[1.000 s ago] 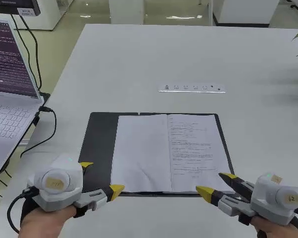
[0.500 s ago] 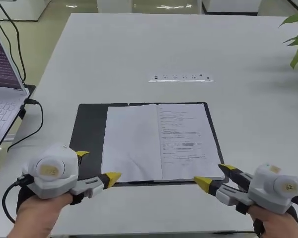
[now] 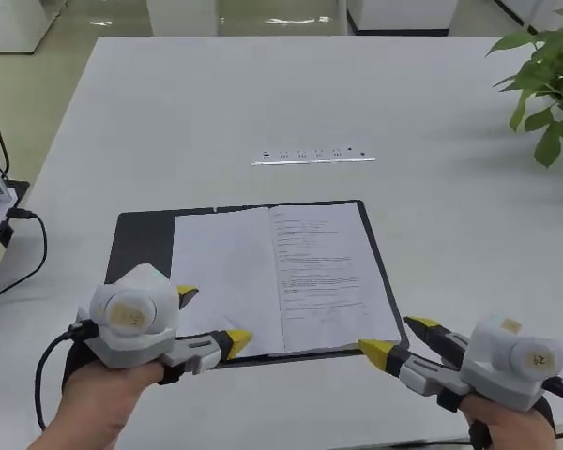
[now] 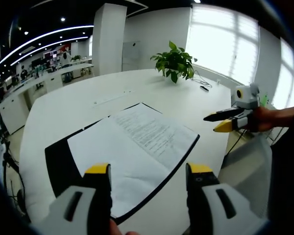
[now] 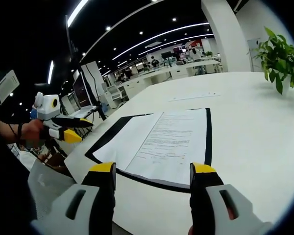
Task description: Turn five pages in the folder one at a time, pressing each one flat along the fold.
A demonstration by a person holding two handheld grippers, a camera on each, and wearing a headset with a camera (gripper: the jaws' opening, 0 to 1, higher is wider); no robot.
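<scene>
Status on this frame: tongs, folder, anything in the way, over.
Both open: left tongs, right tongs, at near edge of folder. Folder open flat, printed page on right, not gripped. Nothing lying on the pages.

The left gripper [image 3: 211, 317] and right gripper [image 3: 399, 338] share pale grey housings, yellow-tipped black jaws and round labels.

Your folder [image 3: 139, 246] lies open and flat on the white table [image 3: 263, 84], with its black cover showing widest on the left. The left page [image 3: 223, 281] faces you blank. The right page [image 3: 319, 267] carries printed text, and the two meet at the centre fold.
</scene>
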